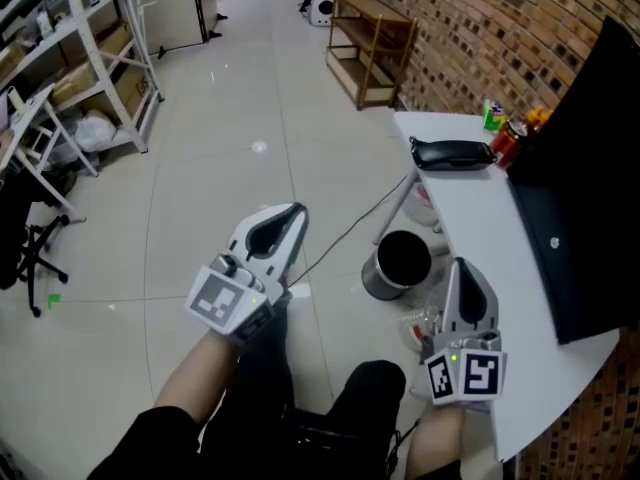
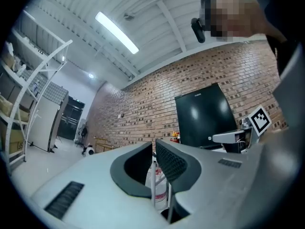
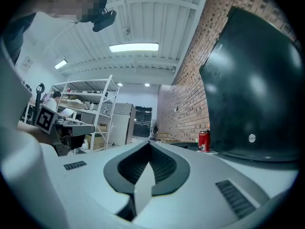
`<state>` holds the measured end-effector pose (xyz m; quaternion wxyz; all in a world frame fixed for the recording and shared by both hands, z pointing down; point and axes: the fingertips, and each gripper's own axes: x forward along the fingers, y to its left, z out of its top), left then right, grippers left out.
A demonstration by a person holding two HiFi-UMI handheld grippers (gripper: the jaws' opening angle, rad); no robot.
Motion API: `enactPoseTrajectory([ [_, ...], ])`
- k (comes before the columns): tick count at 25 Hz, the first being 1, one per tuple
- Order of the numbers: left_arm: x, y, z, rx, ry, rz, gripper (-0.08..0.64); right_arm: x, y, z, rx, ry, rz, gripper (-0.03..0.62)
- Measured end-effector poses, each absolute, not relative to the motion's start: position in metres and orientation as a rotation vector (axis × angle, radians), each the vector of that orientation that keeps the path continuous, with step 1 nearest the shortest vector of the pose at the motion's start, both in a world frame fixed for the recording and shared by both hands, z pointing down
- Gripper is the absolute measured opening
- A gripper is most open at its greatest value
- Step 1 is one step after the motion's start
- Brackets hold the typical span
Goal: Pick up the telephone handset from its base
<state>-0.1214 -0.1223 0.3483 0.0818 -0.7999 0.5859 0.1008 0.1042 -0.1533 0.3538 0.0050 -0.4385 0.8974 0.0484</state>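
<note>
Telephone handset (image 1: 452, 153): black, lying lengthwise on its base at the far end of the white counter (image 1: 480, 233). It is just beside a red can (image 1: 507, 140) and in front of the dark monitor (image 1: 590, 168).

Left tongs (image 1: 288, 216): over the floor, well apart from the counter. The jaws are closed to a thin slit with nothing between them, as the left gripper view confirms (image 2: 154, 144).

Right tongs (image 1: 463, 271): over the near end of the counter, with the jaws together and empty (image 3: 148, 144). These are the nearer pair to the phone, though still well short of it.

Step in hand, as judged: the approach. No contact yet, and both pairs would need to open before any grasp.

Handling, as judged:
- The shell is rigid plastic, probably light, and smooth enough to slip under a shallow pinch.
- It is long, so a hold near either end would let it swing. Take it across the narrow middle, between the earpiece and mouthpiece bulges.
- A thin cable (image 1: 350, 230) runs from the counter edge near the phone down to the floor. I cannot tell whether it is the line cord or the handset cord.
- The base looks light and may lift or drag along. Lift straight up, with the free tongs available to steady the base.
</note>
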Motion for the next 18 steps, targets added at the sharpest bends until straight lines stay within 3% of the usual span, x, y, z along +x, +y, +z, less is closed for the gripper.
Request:
enactPoseTrajectory([
  [18,-0.055,-0.217,0.338,-2.688,1.466,0.269,0.023,0.102,-0.215,0.327,-1.492,2.668,0.121,0.01],
])
